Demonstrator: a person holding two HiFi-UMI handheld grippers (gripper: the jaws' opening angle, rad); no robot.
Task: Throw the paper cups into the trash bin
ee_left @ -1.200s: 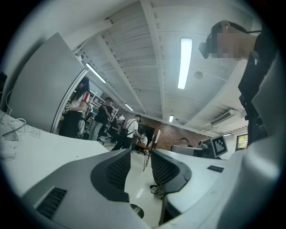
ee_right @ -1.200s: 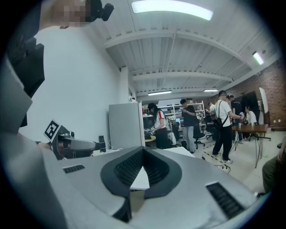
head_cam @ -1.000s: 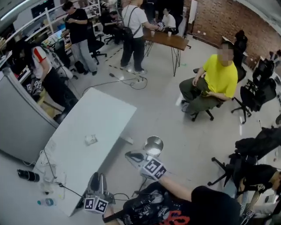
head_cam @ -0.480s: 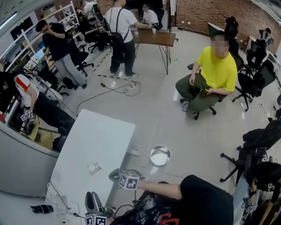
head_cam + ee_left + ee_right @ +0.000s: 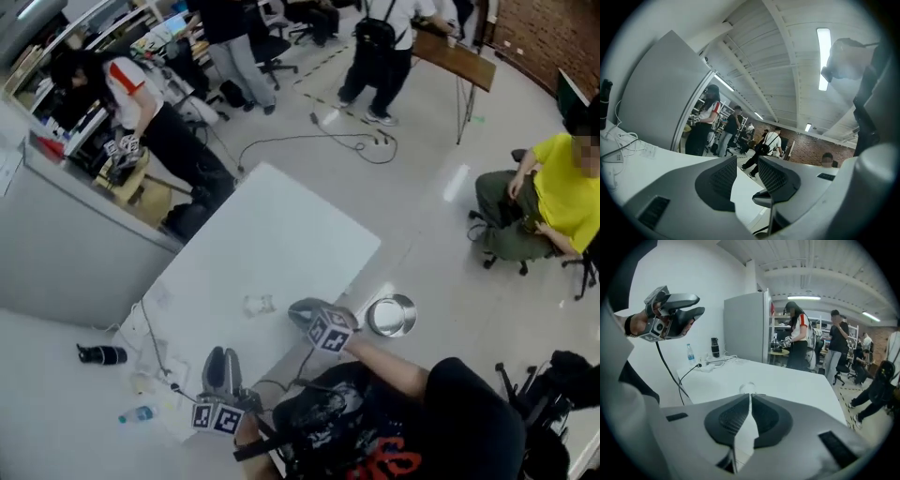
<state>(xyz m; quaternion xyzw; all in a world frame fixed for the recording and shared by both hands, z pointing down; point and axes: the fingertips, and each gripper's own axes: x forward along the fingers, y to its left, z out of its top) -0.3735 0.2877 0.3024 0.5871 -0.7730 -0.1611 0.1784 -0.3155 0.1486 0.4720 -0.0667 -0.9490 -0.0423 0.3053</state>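
Paper cup (image 5: pixel 259 304), crumpled, lies on its side on the white table (image 5: pixel 281 225), in the near half, not far from the edge facing the person. Only one cup shows on the table.

Right gripper (image 5: pixel 305 312) is at the table's near edge, tips pointing at the cup w/ a small gap of bare tabletop btwn them, so not touching. In the right gripper view its jaws are closed, pads meeting along one seam w/ nothing caught in them, and the cup sits just beyond the tips.

Left gripper (image 5: pixel 219 361) is held lower left of the cup, over the table's near corner, well apart from it. In the left gripper view it tilts up toward the ceiling; jaws stand a little apart, narrow gap, nothing in it.

Trash bin (image 5: pixel 411 311), round, shiny metal, stands on the floor just off the table's edge, right beside the right gripper's forearm. Can't tell what's inside.

Far-left end of the table: cables (image 5: pixel 155 342) trailing over the corner. On the floor by that end, a black flask (image 5: pixel 101 354) and a water bottle (image 5: pixel 137 413), both lying down.

Background: person in yellow shirt (image 5: pixel 562 192) sits on an office chair at right, others stand farther back.
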